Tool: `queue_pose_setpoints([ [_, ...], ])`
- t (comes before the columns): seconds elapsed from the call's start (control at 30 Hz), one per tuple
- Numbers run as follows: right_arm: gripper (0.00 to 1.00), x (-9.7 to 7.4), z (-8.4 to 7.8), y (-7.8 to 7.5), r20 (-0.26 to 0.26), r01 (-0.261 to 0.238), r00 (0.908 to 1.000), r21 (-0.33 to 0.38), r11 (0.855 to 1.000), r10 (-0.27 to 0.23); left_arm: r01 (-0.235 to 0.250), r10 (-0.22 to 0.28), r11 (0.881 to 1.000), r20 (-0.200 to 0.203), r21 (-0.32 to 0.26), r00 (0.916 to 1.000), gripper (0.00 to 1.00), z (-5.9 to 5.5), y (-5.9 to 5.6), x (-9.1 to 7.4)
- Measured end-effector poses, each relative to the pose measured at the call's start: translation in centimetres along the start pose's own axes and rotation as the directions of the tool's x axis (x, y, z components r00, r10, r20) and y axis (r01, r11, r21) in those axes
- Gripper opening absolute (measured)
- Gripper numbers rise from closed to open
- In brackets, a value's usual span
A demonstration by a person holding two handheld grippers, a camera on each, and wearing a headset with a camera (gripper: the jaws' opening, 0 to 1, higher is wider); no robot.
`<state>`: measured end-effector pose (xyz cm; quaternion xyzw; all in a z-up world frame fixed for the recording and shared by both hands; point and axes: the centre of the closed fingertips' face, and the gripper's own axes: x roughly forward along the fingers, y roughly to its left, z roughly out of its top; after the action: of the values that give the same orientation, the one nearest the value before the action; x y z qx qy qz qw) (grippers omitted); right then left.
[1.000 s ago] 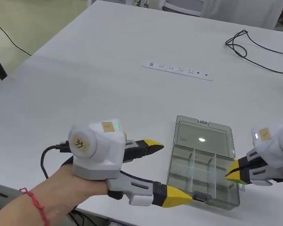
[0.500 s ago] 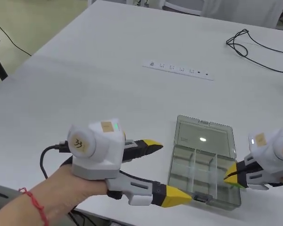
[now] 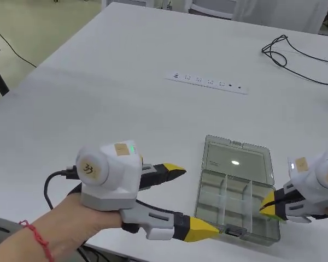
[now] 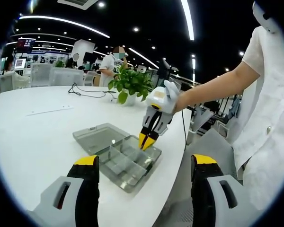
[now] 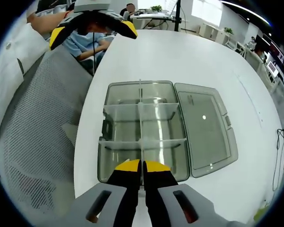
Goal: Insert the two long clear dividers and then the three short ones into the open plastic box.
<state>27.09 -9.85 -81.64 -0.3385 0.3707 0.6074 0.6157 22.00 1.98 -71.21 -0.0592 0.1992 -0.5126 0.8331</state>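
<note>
The open clear plastic box (image 3: 208, 202) lies near the table's front edge, its lid (image 3: 238, 158) folded flat behind it. Clear dividers stand crosswise inside it. My right gripper (image 3: 269, 206) is at the box's right end, shut on a long clear divider (image 5: 140, 123) that runs down the middle of the box (image 5: 109, 161) from between its tips (image 5: 142, 165). My left gripper (image 3: 188, 202) hovers open just left of the box, holding nothing. In the left gripper view the open jaws (image 4: 144, 161) frame the box (image 4: 118, 163) and the right gripper (image 4: 146, 141) above it.
A white power strip (image 3: 206, 82) lies mid-table behind the box and a black cable (image 3: 279, 49) loops at the far right. The table's front edge runs just below the box. A potted plant (image 4: 130, 85) and a person stand beyond the table.
My right gripper has sunk slightly toward the box's right end with the divider. My left gripper has drifted a little down and left, still open.
</note>
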Motion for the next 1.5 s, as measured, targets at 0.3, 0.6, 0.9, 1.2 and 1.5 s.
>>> queue_pose_setpoints([
  [0.3,0.11,-2.5,1.0,-0.2,0.074,0.054,0.9956,0.048,0.997,-0.057,-0.01,0.01,1.0,-0.007,0.005,0.9999,0.81,0.0,0.5,-0.5],
  [0.6,0.18,-5.7,0.8,0.2,0.142,0.123,0.9799,0.121,0.985,-0.139,-0.018,0.018,1.0,-0.014,0.01,0.9997,0.84,0.0,1.0,-0.9],
  [0.9,0.28,-7.9,0.1,1.4,0.195,0.181,0.9557,0.201,0.963,-0.22,-0.023,0.024,1.0,-0.042,0.021,0.9988,0.91,-0.2,1.2,-1.4],
  [1.2,0.44,-9.1,-0.9,2.2,0.235,0.216,0.9282,0.292,0.932,-0.289,-0.025,0.027,0.999,-0.061,0.034,0.9978,1.0,-0.3,1.5,-1.4],
  [1.5,0.64,-9.4,-1.4,2.9,0.277,0.22,0.9017,0.365,0.905,-0.332,-0.012,0.016,0.999,-0.1,0.042,0.9948,1.0,-1.1,1.4,-1.5],
])
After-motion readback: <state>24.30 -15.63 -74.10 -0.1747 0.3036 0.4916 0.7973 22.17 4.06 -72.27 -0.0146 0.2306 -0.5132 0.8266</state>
